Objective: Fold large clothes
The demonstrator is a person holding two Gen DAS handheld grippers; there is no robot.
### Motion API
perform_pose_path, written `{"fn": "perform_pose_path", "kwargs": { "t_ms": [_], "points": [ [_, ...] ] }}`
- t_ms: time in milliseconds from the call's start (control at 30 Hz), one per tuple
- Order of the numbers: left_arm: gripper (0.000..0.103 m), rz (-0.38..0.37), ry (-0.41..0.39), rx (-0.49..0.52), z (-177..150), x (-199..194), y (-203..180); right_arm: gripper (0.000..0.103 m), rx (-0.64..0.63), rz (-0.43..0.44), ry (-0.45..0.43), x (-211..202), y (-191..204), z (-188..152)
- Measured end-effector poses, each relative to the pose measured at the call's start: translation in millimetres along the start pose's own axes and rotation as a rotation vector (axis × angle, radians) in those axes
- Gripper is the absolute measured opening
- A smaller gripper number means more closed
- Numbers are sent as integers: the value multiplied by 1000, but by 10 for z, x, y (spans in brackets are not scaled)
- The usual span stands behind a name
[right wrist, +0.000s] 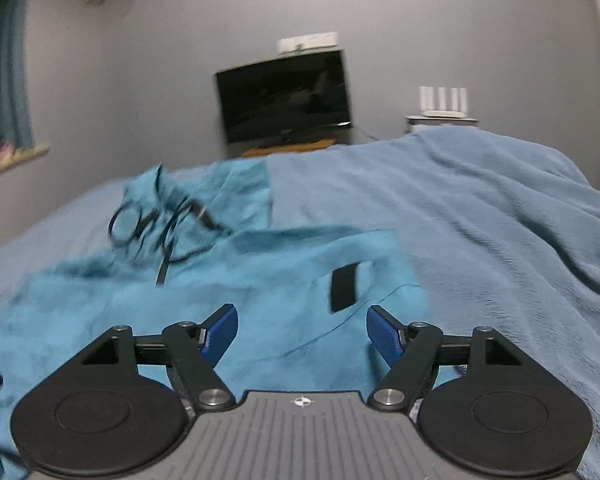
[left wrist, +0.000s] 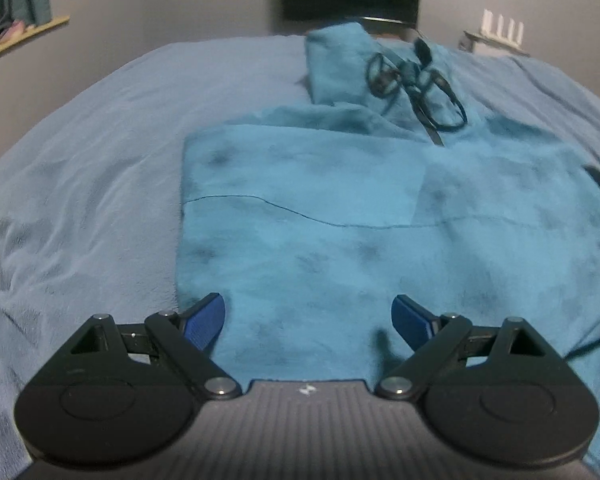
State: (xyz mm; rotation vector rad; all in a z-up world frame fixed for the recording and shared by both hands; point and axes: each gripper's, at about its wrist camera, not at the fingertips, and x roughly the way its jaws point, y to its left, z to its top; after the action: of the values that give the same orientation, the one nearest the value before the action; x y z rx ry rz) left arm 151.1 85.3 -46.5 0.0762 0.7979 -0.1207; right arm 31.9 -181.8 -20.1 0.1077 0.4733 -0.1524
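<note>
Dim, cool bluish cast in both views, flat light, no glare. Left gripper (left wrist: 308, 322) sharp; soft shadow just ahead of its right finger on teal garment (left wrist: 320, 208). Right wrist view: motion blur on black cord (right wrist: 160, 228) ahead-left, TV (right wrist: 284, 96) soft. Strong fisheye bend at edges, dark vignette in corners.

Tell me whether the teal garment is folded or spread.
Partly folded: the teal garment shows a straight doubled left edge, with its far part still rumpled on the bed.
</note>
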Motion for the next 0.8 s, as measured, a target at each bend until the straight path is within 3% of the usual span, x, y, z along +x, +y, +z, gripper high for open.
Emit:
{"fn": "perform_pose_path", "kwargs": {
  "t_ms": [333,400,500,633,733,800],
  "points": [
    [90,29,35,-9,-22,92,52,75,-99,-101,181,372,106,-227],
    [90,53,1,-9,2,38,60,76,-88,-114,192,425,75,-253],
    [90,87,-144,12,75,-204,-5,77,-79,-129,198,450,56,-261],
    [90,-19,-266,-1,179,-424,-193,80,-82,-134,202,486,50,-289],
    [90,-120,-232,28,265,-334,-462,81,-94,-142,204,513,54,-314],
    [90,-125,-212,103,277,-233,-655,82,-100,-144,202,503,51,-328]
  ]
}}
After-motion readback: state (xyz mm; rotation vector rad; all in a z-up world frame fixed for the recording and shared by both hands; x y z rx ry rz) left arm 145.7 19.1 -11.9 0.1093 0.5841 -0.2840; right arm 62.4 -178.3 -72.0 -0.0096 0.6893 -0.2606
